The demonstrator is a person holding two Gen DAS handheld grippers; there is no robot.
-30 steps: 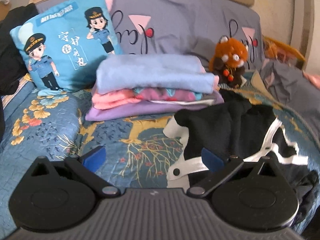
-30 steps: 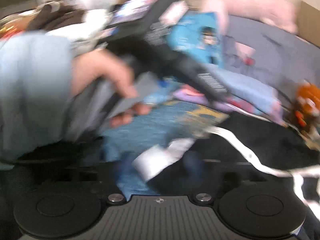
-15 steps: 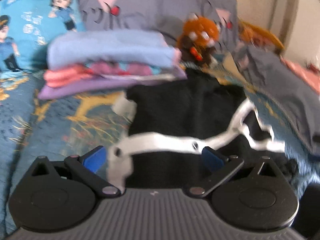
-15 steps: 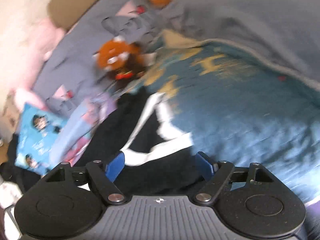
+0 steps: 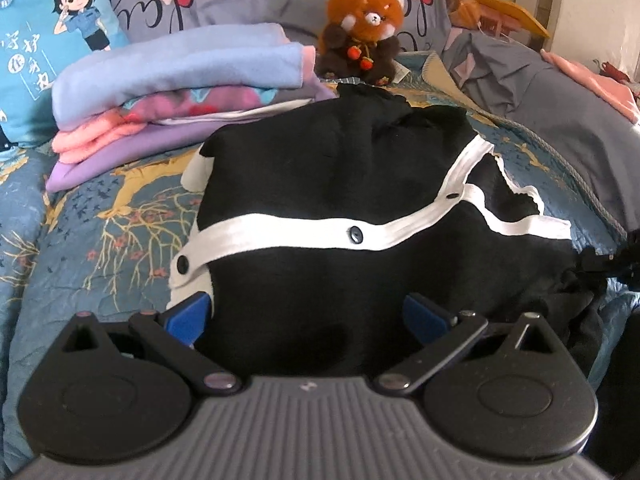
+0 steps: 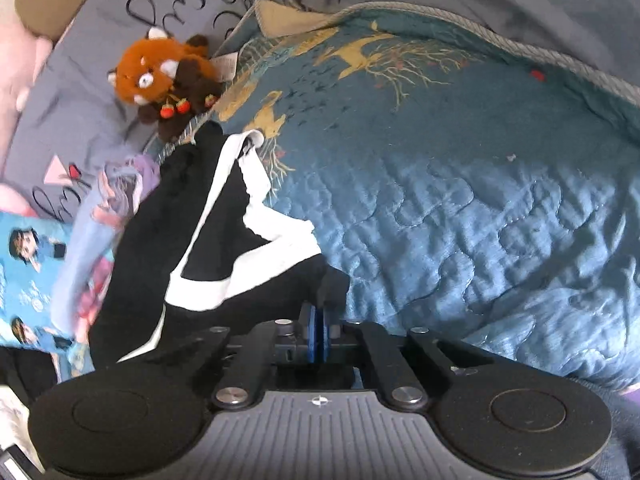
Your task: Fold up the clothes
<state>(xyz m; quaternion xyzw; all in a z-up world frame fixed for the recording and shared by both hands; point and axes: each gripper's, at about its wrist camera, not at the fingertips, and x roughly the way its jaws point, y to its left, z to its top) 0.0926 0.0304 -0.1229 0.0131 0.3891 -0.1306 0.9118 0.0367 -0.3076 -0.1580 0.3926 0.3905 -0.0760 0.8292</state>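
Observation:
A black cardigan (image 5: 340, 168) with white trim and dark buttons lies crumpled on the blue patterned bedspread (image 5: 120, 216). My left gripper (image 5: 306, 316) is open, its blue pads on either side of the cardigan's near edge. In the right wrist view the cardigan (image 6: 208, 216) lies at the left. My right gripper (image 6: 319, 332) is shut on a black fold of the cardigan at its near right corner.
A stack of folded clothes (image 5: 176, 92) sits behind the cardigan to the left, topped by a light blue piece. A red panda plush (image 5: 366, 28), a blue cartoon pillow (image 5: 52, 40) and grey bedding (image 5: 560, 80) lie behind and right. The bedspread (image 6: 480, 200) stretches right.
My left gripper has moved in closer over the cardigan and stayed open. My right gripper has swung round to the cardigan's right corner and closed on it; it was open half a second ago.

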